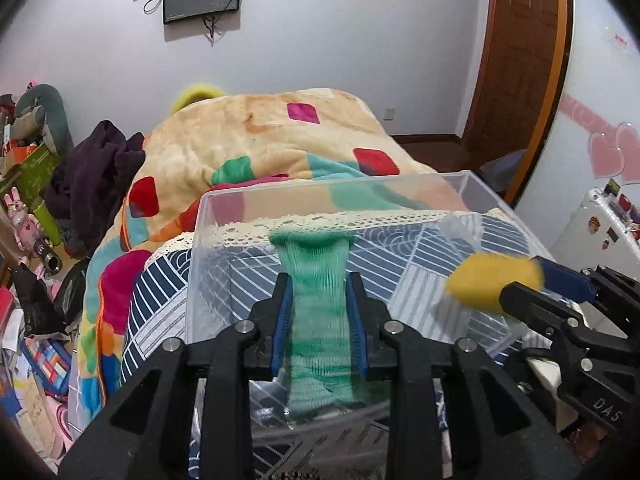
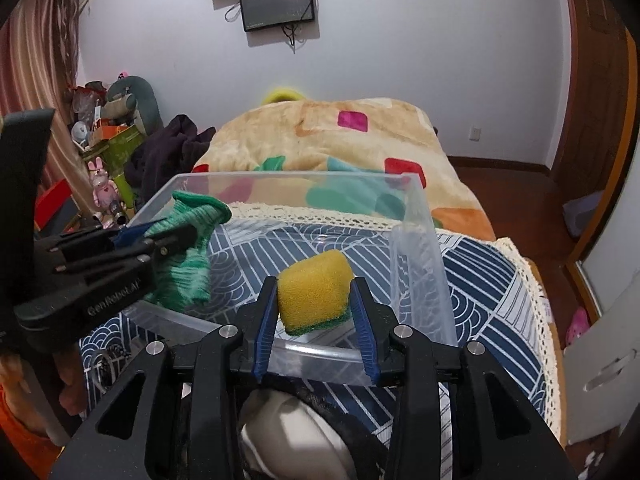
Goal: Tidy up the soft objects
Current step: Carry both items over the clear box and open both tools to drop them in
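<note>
Grippers both loaded: left gripper (image 1: 319,312) pinches a green knit sock (image 1: 318,312), limp and ribbed, hanging over the clear plastic bin (image 1: 400,178). Right gripper (image 2: 316,308) clamps a yellow sponge (image 2: 312,286) with a green scrub base, above the bin's near rim. Only the right wrist view shows that green base. Bin sits on the bed's blue patterned cloth (image 2: 480,280); nothing visible resting inside.

A bed (image 2: 304,136) was covered by a patterned blanket (image 1: 256,136); two screens (image 2: 276,4) were mounted on a pale wall (image 2: 420,40), beside a wooden door (image 1: 516,60).
</note>
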A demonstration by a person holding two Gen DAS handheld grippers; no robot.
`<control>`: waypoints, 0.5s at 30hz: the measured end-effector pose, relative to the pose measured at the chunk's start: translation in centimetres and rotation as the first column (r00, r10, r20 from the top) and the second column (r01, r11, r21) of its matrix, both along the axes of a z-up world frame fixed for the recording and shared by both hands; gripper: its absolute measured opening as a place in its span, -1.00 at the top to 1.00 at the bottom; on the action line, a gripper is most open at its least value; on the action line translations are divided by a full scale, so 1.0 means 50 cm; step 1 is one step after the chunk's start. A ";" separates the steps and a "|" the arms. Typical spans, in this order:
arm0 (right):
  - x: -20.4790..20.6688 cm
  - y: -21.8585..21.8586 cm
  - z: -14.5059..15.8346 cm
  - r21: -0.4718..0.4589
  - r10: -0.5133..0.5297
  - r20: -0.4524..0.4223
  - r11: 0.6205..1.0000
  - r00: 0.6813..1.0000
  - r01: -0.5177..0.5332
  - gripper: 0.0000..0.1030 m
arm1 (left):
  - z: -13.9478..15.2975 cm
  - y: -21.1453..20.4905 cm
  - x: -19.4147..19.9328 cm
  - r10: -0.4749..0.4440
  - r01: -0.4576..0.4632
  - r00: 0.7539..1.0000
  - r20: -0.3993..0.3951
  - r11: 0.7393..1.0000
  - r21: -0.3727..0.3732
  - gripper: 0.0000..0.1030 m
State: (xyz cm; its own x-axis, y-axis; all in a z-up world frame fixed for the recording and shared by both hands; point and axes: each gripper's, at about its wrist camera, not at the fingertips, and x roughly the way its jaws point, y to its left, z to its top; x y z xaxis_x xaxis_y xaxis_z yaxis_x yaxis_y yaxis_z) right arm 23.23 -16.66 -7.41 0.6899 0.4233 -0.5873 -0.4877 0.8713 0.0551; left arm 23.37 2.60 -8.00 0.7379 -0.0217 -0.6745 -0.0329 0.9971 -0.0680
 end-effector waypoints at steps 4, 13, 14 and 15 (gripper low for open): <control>-0.010 -0.010 0.020 0.028 0.004 0.027 1.000 1.000 -0.004 0.00 | 0.026 -0.002 -0.031 -0.003 0.002 0.999 0.049 1.000 0.018 0.16; -0.066 -0.036 0.077 0.070 -0.015 0.144 0.998 0.989 0.005 -0.50 | 0.086 -0.009 -0.143 -0.022 0.016 0.984 0.177 0.999 0.035 -0.41; -0.072 -0.039 0.081 0.072 -0.015 0.154 0.997 0.988 0.003 -0.57 | 0.087 -0.009 -0.154 -0.023 0.018 0.983 0.183 0.999 0.030 -0.48; -0.079 -0.044 0.084 0.075 -0.014 0.162 0.997 0.987 0.002 -0.64 | 0.087 -0.007 -0.162 -0.024 0.020 0.982 0.185 0.999 0.025 -0.51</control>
State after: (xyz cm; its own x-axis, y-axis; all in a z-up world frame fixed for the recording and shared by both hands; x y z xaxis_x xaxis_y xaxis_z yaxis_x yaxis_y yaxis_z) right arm 19.25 -18.88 -3.22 0.7773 0.4557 -0.4338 -0.4884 0.8717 0.0408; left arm 15.27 2.23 -3.63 0.8498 -0.0253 -0.5265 0.0000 0.9988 -0.0480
